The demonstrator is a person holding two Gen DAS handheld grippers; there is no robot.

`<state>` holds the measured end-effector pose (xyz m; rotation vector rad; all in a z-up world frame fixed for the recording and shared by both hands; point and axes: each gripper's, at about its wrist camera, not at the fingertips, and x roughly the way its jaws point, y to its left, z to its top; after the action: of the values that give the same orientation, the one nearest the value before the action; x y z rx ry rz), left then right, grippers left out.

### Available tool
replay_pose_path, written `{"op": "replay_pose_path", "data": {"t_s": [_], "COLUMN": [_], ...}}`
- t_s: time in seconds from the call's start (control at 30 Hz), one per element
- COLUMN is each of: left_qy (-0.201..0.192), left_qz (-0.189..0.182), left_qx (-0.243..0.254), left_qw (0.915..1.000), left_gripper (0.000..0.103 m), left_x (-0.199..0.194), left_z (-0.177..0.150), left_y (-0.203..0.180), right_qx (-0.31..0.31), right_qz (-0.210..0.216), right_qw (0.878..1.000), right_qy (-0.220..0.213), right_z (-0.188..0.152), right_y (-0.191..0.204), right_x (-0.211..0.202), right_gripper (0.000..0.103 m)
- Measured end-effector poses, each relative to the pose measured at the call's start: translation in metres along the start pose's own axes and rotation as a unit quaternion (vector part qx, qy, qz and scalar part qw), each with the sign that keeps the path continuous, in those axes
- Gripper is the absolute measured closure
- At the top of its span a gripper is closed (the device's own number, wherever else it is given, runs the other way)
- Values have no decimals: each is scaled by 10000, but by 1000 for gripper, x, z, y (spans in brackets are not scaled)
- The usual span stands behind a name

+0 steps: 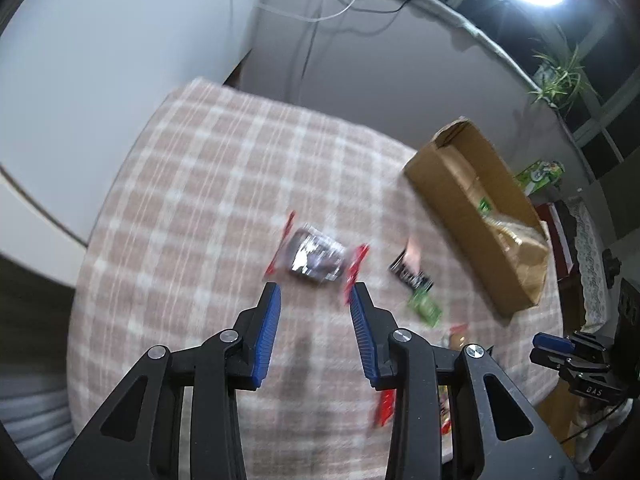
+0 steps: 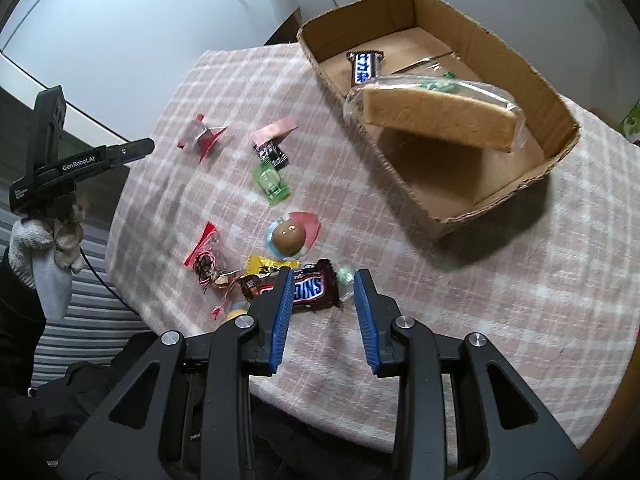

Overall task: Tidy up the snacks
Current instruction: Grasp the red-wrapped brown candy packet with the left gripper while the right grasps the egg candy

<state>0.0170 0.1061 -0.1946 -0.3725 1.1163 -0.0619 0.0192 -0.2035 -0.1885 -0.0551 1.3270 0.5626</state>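
Now both grippers hover empty over loose snacks on the checked cloth [image 2: 500, 300].

The right gripper [image 2: 320, 300] has its fingers apart, nothing between the pads, above the Snickers bar [image 2: 308, 290]; the left gripper [image 1: 314, 320] is likewise parted and empty, just short of a red-ended foil packet [image 1: 316, 258]. The cardboard box [image 2: 516, 68] already holds a dark bar [image 2: 365, 66] and a wrapped sponge cake [image 2: 436, 114]. The Snickers lies among crowded neighbours, so I judge a descent slightly off line could pinch the yellow wrapper [image 2: 262, 265] too, or nudge sweets off the near edge.
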Motion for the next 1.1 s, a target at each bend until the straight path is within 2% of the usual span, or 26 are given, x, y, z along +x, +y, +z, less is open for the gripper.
{"op": "replay_pose_path", "data": {"t_s": [0.1,0.2,0.37,0.53,0.77,1.1], "left_qy": [44,68,303,368,436,272], "left_qz": [-102,-254,-564,-625,-425,382], "left_qx": [-117,-295,-689,-1028,-1086,-483], "left_qw": [9999,9992,9956,9921,9922,9977], "left_gripper": [66,54,54,54,54,54], "left_x": [6,13,34,46,62,82], "left_z": [-6,-6,0,7,19,32], "left_y": [4,6,10,16,14,-19], "right_qx": [-115,-181,-115,-138,-397,-492], "right_qz": [9,62,116,-43,-296,-393], "right_qw": [9999,9997,9985,9975,9958,9955], "right_qy": [13,176,521,690,769,711], "right_z": [6,19,29,31,32,32], "right_y": [10,19,28,32,48,55], "right_x": [7,22,52,71,87,97], "right_gripper": [71,70,70,70,70,70]}}
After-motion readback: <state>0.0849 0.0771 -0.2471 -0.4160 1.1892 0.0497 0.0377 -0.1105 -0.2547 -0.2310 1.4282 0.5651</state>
